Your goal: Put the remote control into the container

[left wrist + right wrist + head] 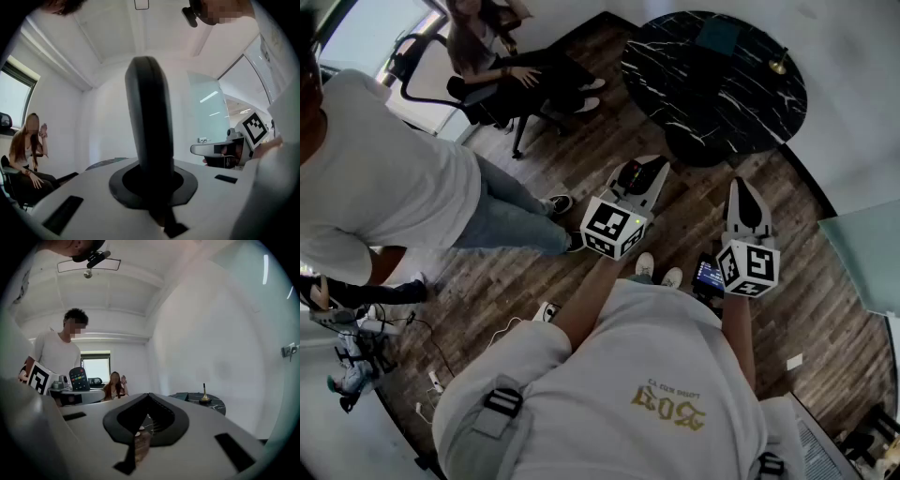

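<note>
Black remote control (pixel 149 122) stands upright, pinched between the jaws of the left gripper (pixel 643 178), above the wooden floor (pixel 534 281). Right gripper (pixel 742 192): jaws pressed together, nothing between them. Round dark marble table (pixel 712 84) lies ahead of both grippers, apart from them. A standing person (pixel 384 197) is at left; a seated person (pixel 502 66) is beyond.
</note>
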Motion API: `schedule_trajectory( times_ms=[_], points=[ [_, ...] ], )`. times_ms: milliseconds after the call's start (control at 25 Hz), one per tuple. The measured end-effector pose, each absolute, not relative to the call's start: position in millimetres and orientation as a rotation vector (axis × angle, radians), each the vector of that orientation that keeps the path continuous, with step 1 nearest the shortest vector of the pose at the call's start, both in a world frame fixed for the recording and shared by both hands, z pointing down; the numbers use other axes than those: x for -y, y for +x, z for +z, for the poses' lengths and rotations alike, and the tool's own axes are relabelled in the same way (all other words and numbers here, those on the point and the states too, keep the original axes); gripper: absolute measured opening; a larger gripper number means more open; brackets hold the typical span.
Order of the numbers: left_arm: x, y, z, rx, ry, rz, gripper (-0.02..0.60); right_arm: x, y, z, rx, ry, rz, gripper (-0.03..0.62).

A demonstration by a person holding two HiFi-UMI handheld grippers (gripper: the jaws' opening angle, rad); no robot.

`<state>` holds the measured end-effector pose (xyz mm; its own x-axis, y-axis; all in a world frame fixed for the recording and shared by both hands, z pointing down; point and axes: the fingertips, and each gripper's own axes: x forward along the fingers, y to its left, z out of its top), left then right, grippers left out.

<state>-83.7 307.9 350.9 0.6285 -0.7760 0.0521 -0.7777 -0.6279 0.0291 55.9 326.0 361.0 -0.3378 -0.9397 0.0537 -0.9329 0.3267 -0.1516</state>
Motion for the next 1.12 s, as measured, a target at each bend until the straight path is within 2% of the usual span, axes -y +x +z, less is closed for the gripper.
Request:
schedule_trajectory(
  times_ms=[560, 1120],
  points=[
    [-317, -56, 360, 1.325, 2.771, 0.058, 0.023, -337, 85, 366, -2.524, -1.768, -0.247, 0.011],
    [-243, -43, 366, 1.303, 2.782, 0.054, 0.023, -269, 100, 369, -2.511, -1.807, -0.233, 0.011]
  ],
)
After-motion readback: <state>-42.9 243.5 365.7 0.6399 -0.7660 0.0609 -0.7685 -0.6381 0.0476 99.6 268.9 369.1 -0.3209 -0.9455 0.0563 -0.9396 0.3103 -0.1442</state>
